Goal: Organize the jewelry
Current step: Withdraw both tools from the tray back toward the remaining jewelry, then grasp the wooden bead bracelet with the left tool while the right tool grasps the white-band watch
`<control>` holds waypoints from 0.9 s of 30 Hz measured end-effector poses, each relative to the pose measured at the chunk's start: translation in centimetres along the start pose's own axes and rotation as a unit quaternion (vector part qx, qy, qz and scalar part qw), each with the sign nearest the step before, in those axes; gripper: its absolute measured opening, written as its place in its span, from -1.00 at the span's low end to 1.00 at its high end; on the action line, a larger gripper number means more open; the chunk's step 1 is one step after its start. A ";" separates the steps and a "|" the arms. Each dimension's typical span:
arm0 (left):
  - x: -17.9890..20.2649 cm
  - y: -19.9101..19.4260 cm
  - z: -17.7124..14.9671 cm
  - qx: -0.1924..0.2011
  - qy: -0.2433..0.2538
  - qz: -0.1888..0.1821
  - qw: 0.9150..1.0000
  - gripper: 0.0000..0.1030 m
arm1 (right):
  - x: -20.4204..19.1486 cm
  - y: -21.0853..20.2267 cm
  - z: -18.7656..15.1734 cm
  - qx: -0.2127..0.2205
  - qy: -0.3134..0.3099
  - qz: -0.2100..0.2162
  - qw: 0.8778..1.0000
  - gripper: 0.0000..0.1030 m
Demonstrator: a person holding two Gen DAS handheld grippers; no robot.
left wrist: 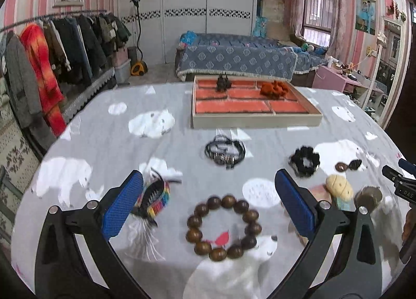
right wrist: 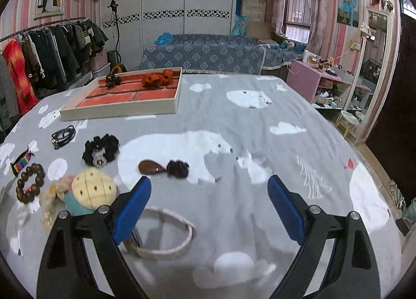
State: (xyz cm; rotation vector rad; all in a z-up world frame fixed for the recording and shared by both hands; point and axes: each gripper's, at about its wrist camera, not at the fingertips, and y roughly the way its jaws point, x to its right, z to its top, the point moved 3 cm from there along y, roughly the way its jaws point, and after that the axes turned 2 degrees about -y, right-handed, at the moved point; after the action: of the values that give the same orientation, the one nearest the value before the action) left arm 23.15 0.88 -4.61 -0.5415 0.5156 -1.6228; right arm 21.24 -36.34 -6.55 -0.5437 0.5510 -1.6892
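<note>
**Inspector:** Left gripper (left wrist: 209, 204): fingers spread wide, holding nothing, hovering above the wooden bead bracelet (left wrist: 223, 227), which lies flat on the bear-print cloth (left wrist: 104, 142) between the pads. Right gripper (right wrist: 209, 209): likewise spread and empty; a white headband (right wrist: 169, 234) lies at its 7 o'clock, partly under the left pad.

**Clerk:** Handling of the bracelet?

**Inspector:** Judged light; the beads are hard and glossy, likely to roll or slip, and the loop will probably sag. Pinch across one side of the ring, two beads wide, not the hollow centre.

**Clerk:** Further out?

**Inspector:** Rainbow woven band (left wrist: 156, 196) at 9 o'clock, black cord bracelet (left wrist: 225, 152) at 12, black scrunchie (left wrist: 304, 160) at 2. The tray (left wrist: 256, 120) stands beyond at 12, already holding an orange scrunchie (left wrist: 274, 88) and a dark clip (left wrist: 223, 83).
</note>
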 end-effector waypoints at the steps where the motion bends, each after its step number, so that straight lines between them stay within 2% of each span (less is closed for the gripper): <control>1: -0.1 0.1 -0.6 -0.004 0.000 0.003 1.000 0.90 | 0.2 0.0 -0.3 -0.002 0.005 0.001 1.000 0.73; 8: -0.9 1.4 -3.1 -0.029 0.005 0.012 1.000 0.90 | 0.7 0.9 -1.9 -0.020 0.018 0.004 1.000 0.73; 15: -1.8 2.8 -3.6 -0.048 -0.007 0.013 0.999 0.90 | 0.3 1.4 -2.3 -0.030 0.013 0.007 0.999 0.72; 18: -1.7 3.4 -4.0 -0.056 -0.004 0.014 0.998 0.90 | 0.3 2.3 -2.7 -0.053 0.013 0.010 0.998 0.71; 25: -1.6 5.4 -5.2 -0.091 -0.003 0.017 0.996 0.89 | -0.5 3.7 -3.7 -0.093 0.003 0.017 0.996 0.49; 27: -1.6 5.7 -5.4 -0.098 -0.005 0.012 0.995 0.83 | -0.7 3.9 -3.8 -0.097 0.000 0.020 0.995 0.40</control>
State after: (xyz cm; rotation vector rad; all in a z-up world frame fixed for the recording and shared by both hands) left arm 24.46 1.95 -12.44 -0.6860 0.6752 -1.5556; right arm 21.97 -36.07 -11.99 -0.6674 0.7256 -1.6064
